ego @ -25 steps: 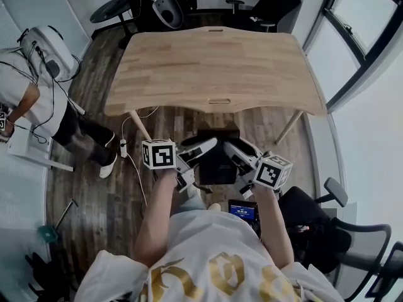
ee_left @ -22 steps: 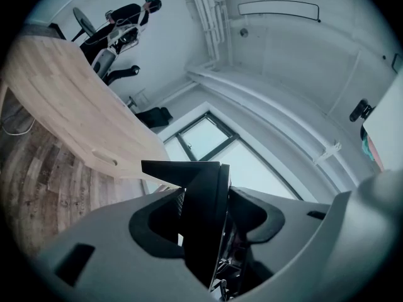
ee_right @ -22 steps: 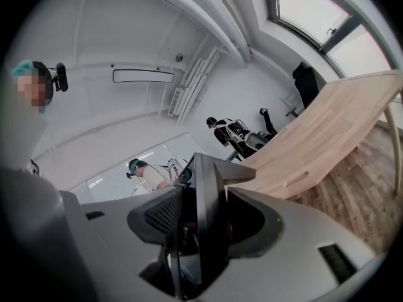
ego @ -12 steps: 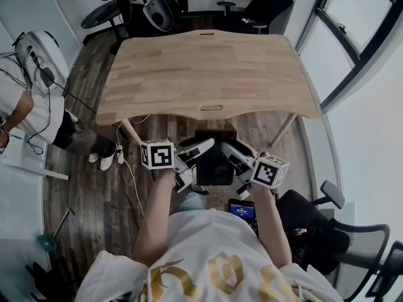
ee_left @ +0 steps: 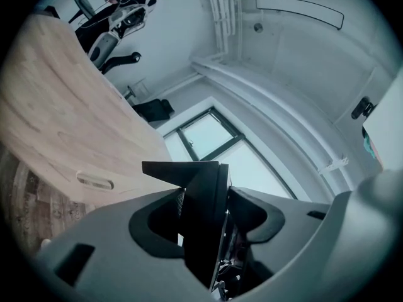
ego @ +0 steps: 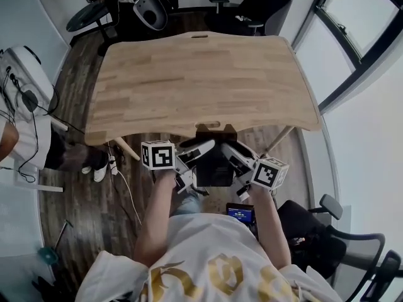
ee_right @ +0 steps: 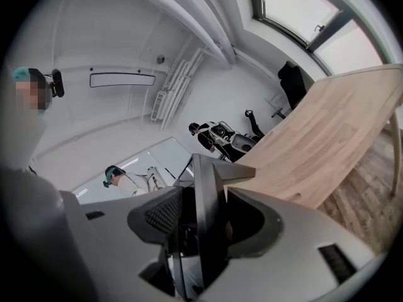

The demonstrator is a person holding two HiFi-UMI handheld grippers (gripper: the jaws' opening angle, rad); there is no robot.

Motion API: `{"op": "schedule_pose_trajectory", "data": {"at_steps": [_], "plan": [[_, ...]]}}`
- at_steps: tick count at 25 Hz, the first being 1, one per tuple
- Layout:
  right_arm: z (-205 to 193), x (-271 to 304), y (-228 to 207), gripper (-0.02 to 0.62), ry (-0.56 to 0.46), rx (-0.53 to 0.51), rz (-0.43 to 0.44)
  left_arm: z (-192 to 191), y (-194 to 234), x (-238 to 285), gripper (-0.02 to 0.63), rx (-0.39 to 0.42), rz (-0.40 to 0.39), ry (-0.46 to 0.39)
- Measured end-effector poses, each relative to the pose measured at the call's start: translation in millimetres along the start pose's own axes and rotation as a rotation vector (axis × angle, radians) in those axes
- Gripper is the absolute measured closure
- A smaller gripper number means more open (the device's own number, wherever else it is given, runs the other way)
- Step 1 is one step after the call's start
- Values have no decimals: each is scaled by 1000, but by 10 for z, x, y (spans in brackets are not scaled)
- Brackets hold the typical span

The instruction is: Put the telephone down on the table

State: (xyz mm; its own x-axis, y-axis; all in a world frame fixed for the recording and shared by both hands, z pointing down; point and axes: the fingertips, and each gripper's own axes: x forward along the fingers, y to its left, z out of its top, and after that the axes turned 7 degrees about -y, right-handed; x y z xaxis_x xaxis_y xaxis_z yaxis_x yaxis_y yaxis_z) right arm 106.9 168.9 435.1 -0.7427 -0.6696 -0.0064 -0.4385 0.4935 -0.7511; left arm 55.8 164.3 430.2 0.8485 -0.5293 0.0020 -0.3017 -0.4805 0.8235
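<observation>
A black telephone [ego: 214, 161] hangs in the air between my two grippers, just at the near edge of the wooden table [ego: 201, 74]. My left gripper [ego: 196, 155] is shut on its left side and my right gripper [ego: 234, 157] on its right side. In the left gripper view the telephone [ee_left: 203, 212] stands as a dark slab pressed between the grey pads, with the table [ee_left: 56, 124] off to the left. The right gripper view shows the telephone [ee_right: 206, 200] clamped the same way, with the table [ee_right: 321, 137] beyond it on the right.
Black office chairs [ego: 267, 2] and a wheeled machine [ego: 148, 8] stand past the table's far edge. A person [ego: 19, 115] stands at the left, with cables on the floor [ego: 123, 181]. Windows [ego: 359, 36] run along the right, and a chair [ego: 343, 244] is behind on the right.
Both grippers have carried the telephone forward, from well short of the table to its near edge. The table now fills more of the head view.
</observation>
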Motion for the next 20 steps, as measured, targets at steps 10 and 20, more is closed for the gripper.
{"op": "schedule_pose_trajectory", "data": {"at_steps": [10, 20], "plan": [[566, 1267, -466, 388, -27, 14, -35, 1197, 802, 359, 396, -16, -21, 31], [817, 2193, -779, 387, -40, 19, -69, 1987, 1419, 511, 396, -42, -46, 57]]}}
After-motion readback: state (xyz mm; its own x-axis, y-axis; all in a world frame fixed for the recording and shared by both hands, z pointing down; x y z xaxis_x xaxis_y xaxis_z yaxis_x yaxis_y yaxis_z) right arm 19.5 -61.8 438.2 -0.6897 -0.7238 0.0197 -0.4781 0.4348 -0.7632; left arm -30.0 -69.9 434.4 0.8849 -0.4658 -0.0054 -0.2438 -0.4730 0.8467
